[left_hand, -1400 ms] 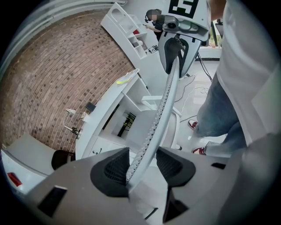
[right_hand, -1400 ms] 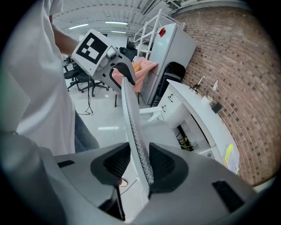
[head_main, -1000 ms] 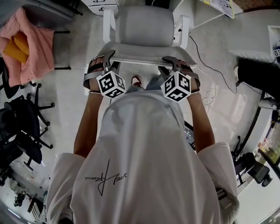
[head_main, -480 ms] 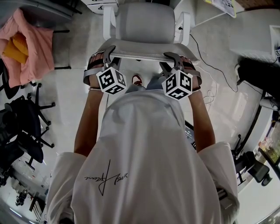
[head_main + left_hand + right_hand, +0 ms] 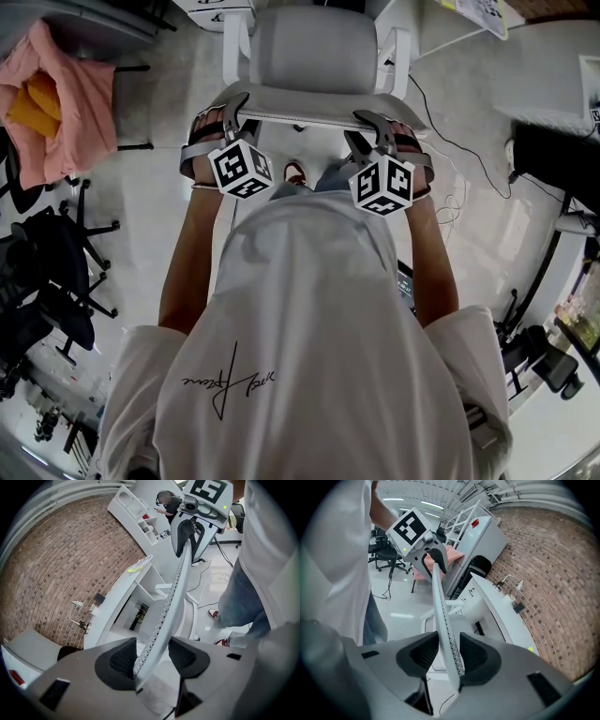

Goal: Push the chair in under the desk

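1. The grey chair (image 5: 314, 52) stands on the pale floor (image 5: 159, 197) right in front of the person, its back towards them.
2. It faces a white worktop (image 5: 119, 592) that runs along a brick wall (image 5: 61, 564). I cannot tell how far the seat reaches under the worktop.
3. The left claw (image 5: 234, 111) sits over the left end of the chair's top rim (image 5: 176, 592). Its jaws have just been opening: the rim lies between them, with a gap beside one pad.
4. The right claw (image 5: 370, 127) straddles the right end of the rim, jaws fairly wide. The rim lies against one pad, with a narrow gap at the other.
5. Both claws point steeply down.
6. A pink cloth (image 5: 66, 94) lies on a stand to the left, with black chairs (image 5: 47, 272) below it.
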A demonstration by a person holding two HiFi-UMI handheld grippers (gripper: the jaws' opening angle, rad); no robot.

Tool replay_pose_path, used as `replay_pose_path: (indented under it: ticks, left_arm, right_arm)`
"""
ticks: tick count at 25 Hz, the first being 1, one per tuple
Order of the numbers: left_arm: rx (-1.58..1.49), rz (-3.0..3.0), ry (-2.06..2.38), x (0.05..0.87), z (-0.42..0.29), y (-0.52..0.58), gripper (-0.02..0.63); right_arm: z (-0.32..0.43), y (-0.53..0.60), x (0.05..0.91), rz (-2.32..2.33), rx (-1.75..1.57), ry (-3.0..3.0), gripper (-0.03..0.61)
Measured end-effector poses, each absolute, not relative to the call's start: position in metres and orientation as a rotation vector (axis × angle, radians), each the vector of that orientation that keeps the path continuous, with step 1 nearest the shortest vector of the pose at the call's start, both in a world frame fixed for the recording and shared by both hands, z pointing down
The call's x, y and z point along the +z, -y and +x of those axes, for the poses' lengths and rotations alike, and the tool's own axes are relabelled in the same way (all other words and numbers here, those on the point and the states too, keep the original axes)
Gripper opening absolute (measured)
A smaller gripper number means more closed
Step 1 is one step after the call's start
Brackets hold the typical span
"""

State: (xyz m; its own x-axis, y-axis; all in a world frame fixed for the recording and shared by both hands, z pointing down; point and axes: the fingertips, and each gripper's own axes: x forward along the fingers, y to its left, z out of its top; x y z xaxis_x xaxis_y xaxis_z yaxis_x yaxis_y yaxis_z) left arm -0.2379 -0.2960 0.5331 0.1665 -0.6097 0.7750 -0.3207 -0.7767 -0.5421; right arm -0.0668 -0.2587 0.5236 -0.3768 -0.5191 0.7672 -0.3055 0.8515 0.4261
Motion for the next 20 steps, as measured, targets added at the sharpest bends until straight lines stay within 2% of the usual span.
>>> replay_pose_path:
  ticks: [20]
  left_arm:
    - [-1.662,-2.147,-0.914,0.536,-0.227,0.332,0.224]
  right_arm:
    - [-0.056,0.283,0.523,0.657,-0.355,1.992,0.163]
